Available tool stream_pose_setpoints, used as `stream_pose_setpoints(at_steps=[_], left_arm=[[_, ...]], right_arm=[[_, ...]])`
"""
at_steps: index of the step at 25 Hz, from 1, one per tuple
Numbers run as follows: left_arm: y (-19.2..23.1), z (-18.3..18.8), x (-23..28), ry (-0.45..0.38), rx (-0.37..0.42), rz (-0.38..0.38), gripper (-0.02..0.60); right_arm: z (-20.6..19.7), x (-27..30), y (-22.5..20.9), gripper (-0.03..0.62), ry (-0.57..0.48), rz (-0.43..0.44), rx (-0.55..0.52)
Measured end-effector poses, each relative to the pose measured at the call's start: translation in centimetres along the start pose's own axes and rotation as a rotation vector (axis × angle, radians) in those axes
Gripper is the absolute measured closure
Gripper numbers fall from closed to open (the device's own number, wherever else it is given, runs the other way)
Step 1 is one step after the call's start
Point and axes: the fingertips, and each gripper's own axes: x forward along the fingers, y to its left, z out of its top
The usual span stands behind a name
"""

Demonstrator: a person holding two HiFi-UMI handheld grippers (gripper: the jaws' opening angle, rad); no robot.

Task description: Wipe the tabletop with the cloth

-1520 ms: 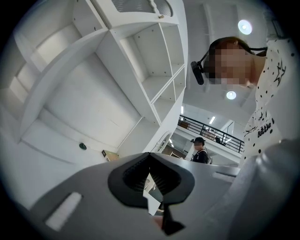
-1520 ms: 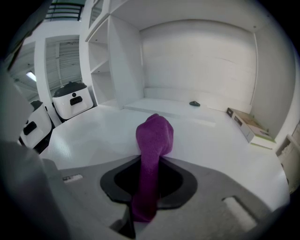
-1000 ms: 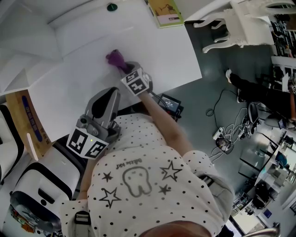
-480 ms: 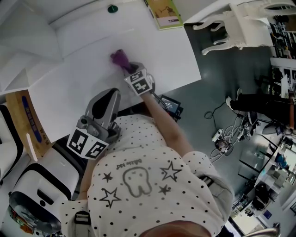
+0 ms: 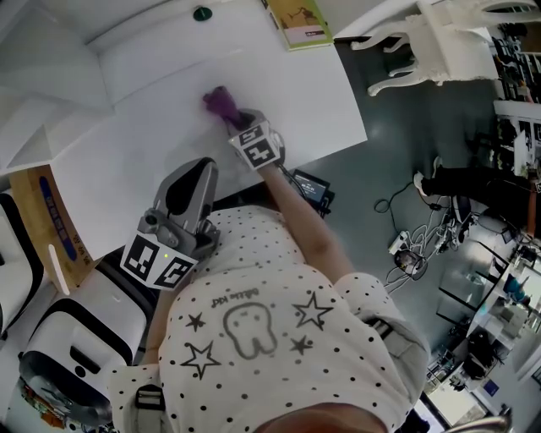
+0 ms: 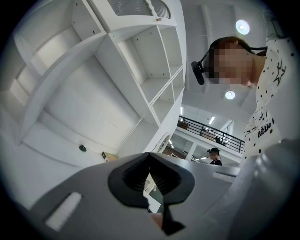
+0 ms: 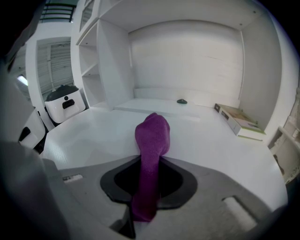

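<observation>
Right gripper [image 5: 241, 123]: jaws clamped on the purple cloth [image 7: 152, 136], nipped about mid-length.

- Cloth: long axis ran straight along the jaws. A rounded wad stuck out past the fingertips and a short tail hung back toward the handle. The wad looked to be resting on the white worktop [image 5: 144, 161], though I could not be sure of contact from where I stood.
- Position: the wad sat roughly mid-worktop, a little toward the back wall. It lay ahead of the gripper, up and to the person's left.
- Open surface: bare worktop stretched to both sides, with the wider run to the left and toward the near edge. My judgement is that the next stroke depends on dragging or pushing along that line with the wad kept leading.
- Right arm was reached out over the worktop and was clearly the working one.
- Left gripper [image 5: 182, 196]: held back at the near edge, close to the body and tipped upward toward the shelves. Its jaws were drawn together with nothing between them. It was well apart from the cloth.
- Far right corner: a thin book [image 5: 300, 21]. A small dark knob [image 5: 202, 13] sat by the back wall. Both were well clear of the wad.
</observation>
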Motion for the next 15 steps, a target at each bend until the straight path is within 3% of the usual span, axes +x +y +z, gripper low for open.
stream_pose_setpoints(at_steps=[15], left_arm=[[0.06, -0.19, 0.11, -0.002, -0.003, 0.011, 0.586]], right_arm=[[-0.14, -0.16, -0.38, 0.52, -0.007, 0.005, 0.009]])
